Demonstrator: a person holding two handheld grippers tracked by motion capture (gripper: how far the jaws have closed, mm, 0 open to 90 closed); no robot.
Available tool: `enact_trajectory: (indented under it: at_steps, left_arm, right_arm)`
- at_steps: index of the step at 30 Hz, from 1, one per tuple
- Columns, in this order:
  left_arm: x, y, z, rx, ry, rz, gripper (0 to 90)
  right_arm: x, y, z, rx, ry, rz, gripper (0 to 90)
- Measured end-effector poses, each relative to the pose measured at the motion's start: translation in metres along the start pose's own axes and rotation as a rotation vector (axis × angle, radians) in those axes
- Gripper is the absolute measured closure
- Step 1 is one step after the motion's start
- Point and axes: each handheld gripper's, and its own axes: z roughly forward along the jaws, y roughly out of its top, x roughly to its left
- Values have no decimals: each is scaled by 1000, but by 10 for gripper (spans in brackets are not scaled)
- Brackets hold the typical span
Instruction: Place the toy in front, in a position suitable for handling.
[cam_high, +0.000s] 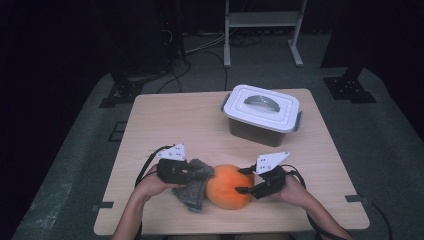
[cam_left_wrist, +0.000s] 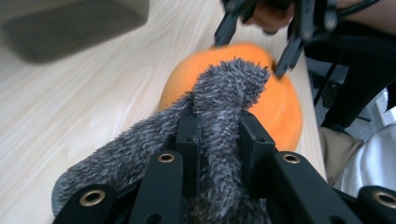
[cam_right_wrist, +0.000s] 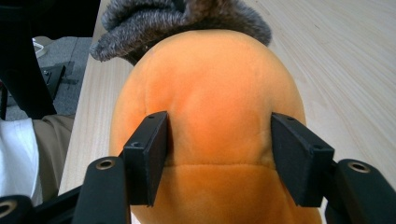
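From the high view I see my left gripper (cam_high: 204, 172) low over the near edge of the pale wooden table (cam_high: 175, 120), its jaws pointing toward the other gripper and clamped on a shaggy grey plush part (cam_high: 194, 192) that hangs down just below and beside it. Right past its tips sits the round orange soft plush toy (cam_high: 229, 186), and my right gripper (cam_high: 243, 181) comes at that toy from the opposite side, its tips against the orange surface. Well beyond both grippers, farther across the table, stands a grey plastic box with a white clip-on lid (cam_high: 261, 114). In the left gripper view, the jaws rise close together and pinch a fold of the grey fuzzy material (cam_left_wrist: 224, 121) between them; the orange body (cam_left_wrist: 275, 107) lies directly ahead of the tips, touching the grey part, and the right gripper (cam_left_wrist: 247, 53) shows on its far side with its fingers against the toy. In the right gripper view, my own jaws stand spread to either side of the orange toy (cam_right_wrist: 210, 93), the two pads lying along its flanks and touching the fabric; whether they really squeeze it I cannot tell. The grey fuzzy part (cam_right_wrist: 182, 18) sits just beyond the toy, on its far top.
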Motion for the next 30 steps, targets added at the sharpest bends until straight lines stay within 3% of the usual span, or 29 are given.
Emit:
enact_trajectory:
  at_steps: [4, 8, 14, 18, 25, 30]
  left_arm:
    - [-4, 8, 11, -4, -34, 19, 719]
    - [-4, 1, 17, -1, -52, 1, 718]
    - [-2, -13, 7, 51, -19, -13, 713]
    - [-2, -13, 4, 49, -4, -16, 714]
    - [-11, 1, 13, 1, -48, 10, 713]
    - [-13, -5, 16, 50, -45, 27, 714]
  right_arm:
    - [2, 0, -1, 1, -1, -7, 380]
    - [2, -3, -3, 4, 8, -7, 384]
    - [5, -5, -5, -2, 4, -11, 385]
    - [7, -4, -5, 2, -2, -10, 385]
    - [9, -2, -5, 11, -9, -15, 366]
    - [4, -1, -11, -6, -3, 13, 283]
